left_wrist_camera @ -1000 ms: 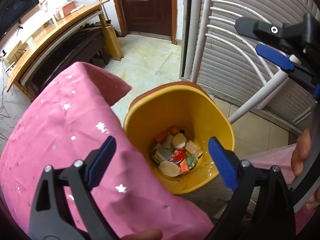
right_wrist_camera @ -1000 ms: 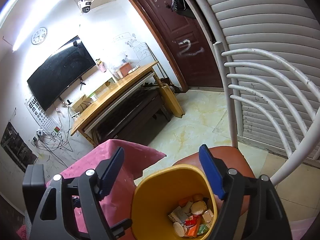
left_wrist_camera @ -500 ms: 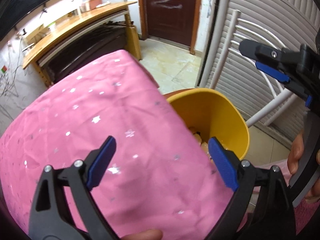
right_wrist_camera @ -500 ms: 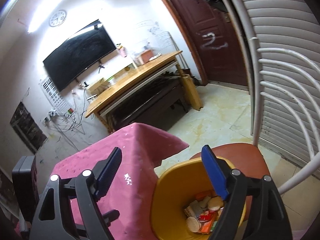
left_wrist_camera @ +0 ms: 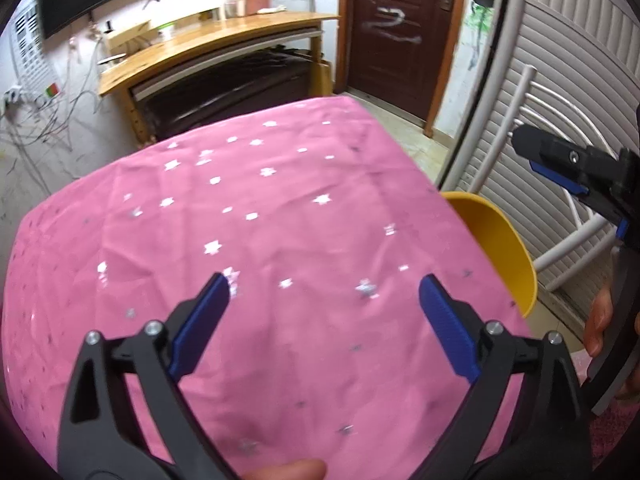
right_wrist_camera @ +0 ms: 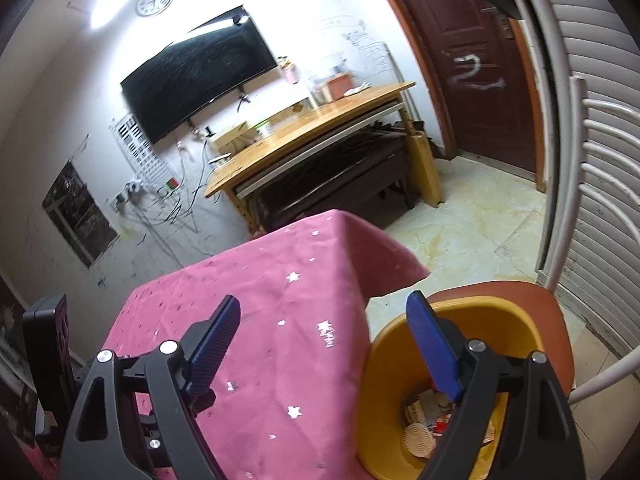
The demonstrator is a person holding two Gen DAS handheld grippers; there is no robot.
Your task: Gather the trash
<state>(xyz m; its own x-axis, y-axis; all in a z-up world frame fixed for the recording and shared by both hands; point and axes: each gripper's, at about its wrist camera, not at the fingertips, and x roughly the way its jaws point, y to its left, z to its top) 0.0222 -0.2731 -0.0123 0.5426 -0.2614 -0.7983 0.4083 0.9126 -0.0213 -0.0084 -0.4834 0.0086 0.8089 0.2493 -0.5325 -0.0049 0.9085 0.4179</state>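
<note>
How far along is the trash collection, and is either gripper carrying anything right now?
Done: wrappers and scraps already lie at the bottom of the yellow bin, which sits on a chair seat beside the table. In hand: nothing; the left gripper and right gripper are both open and empty. Left: no trash shows on the visible part of the pink tablecloth, so the job looks nearly or fully finished.

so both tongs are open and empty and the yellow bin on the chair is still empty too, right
Not quite: the yellow bin already holds trash, as the right wrist view shows. The rest stands: left tongs and right tongs are open and empty.
</note>
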